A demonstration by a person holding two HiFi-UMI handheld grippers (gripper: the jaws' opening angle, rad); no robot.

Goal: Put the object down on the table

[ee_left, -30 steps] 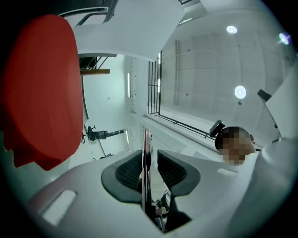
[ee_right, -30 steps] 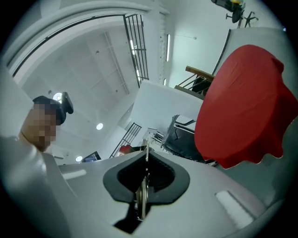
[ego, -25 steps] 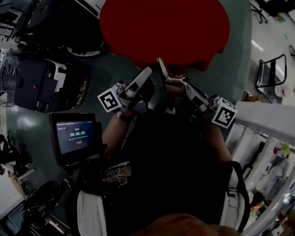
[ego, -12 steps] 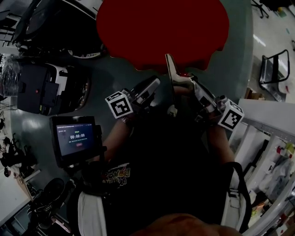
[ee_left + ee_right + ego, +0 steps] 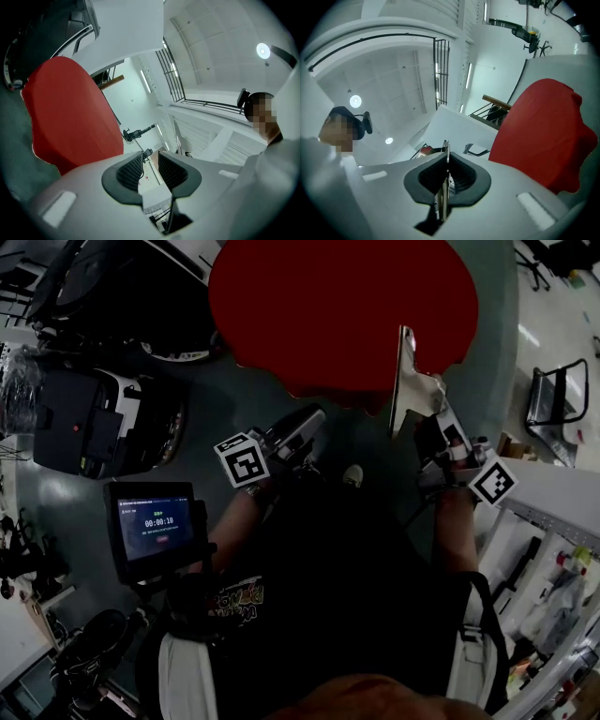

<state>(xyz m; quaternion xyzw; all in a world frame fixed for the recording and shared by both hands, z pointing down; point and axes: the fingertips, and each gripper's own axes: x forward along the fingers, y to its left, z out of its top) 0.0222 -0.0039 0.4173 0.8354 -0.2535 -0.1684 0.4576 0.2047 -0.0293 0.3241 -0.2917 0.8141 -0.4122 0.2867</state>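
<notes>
Right gripper [image 5: 446, 174] clamps a thin metal piece [image 5: 404, 381], seen edge-on, its shape unclear. Left gripper [image 5: 150, 169] gapes empty, red table [image 5: 328, 306] ahead.

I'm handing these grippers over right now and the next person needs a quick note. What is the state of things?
Left gripper: jaws apart, nothing between them, held close to the body.
Right gripper: jaws shut on a thin metal piece, held on edge by the near rim of the red table.
Done: the piece is gripped and at the table.
Left: lay it down on the red top, then open the right jaws.
</notes>
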